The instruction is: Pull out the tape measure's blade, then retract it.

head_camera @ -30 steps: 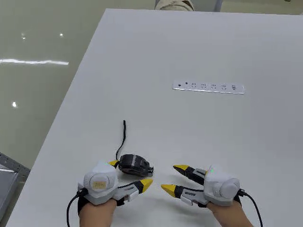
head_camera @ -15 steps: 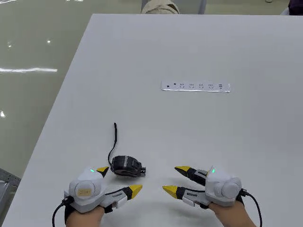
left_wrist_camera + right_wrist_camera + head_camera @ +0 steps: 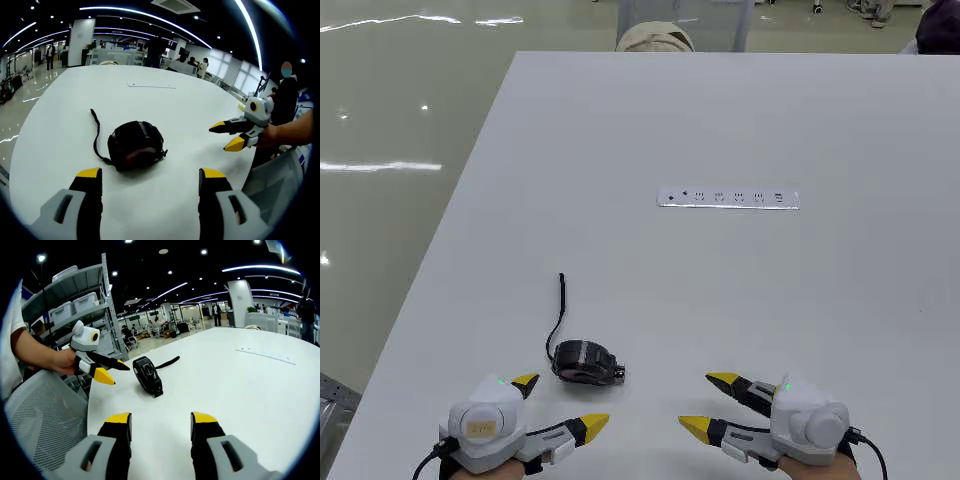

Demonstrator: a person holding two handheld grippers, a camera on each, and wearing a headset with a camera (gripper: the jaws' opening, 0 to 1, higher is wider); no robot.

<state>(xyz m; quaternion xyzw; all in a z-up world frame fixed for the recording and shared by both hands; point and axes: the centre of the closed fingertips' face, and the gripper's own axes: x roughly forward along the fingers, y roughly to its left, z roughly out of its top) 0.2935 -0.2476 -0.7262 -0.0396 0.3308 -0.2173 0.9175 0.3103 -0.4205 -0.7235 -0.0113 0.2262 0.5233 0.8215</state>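
A black tape measure [image 3: 584, 361] with a black wrist strap [image 3: 560, 305] lies on the white table [image 3: 740, 290], its blade inside the case. My left gripper [image 3: 558, 404] stands open just short of it, yellow tips on either side and apart from the case. In the left gripper view the tape measure [image 3: 136, 145] sits between and beyond the jaws [image 3: 150, 176]. My right gripper [image 3: 709, 402] is open to the right, pointing left toward the tape measure [image 3: 148, 374] with nothing between its fingers [image 3: 161, 420].
A white power strip [image 3: 728, 198] lies flat further back on the table. The table's left edge [image 3: 440, 280] drops to a glossy floor. A mesh chair back [image 3: 45, 420] and shelving [image 3: 80, 300] stand behind the person.
The left gripper has drawn back toward me and away from the tape measure, which it nearly straddled before. The head camera has tilted up a little.
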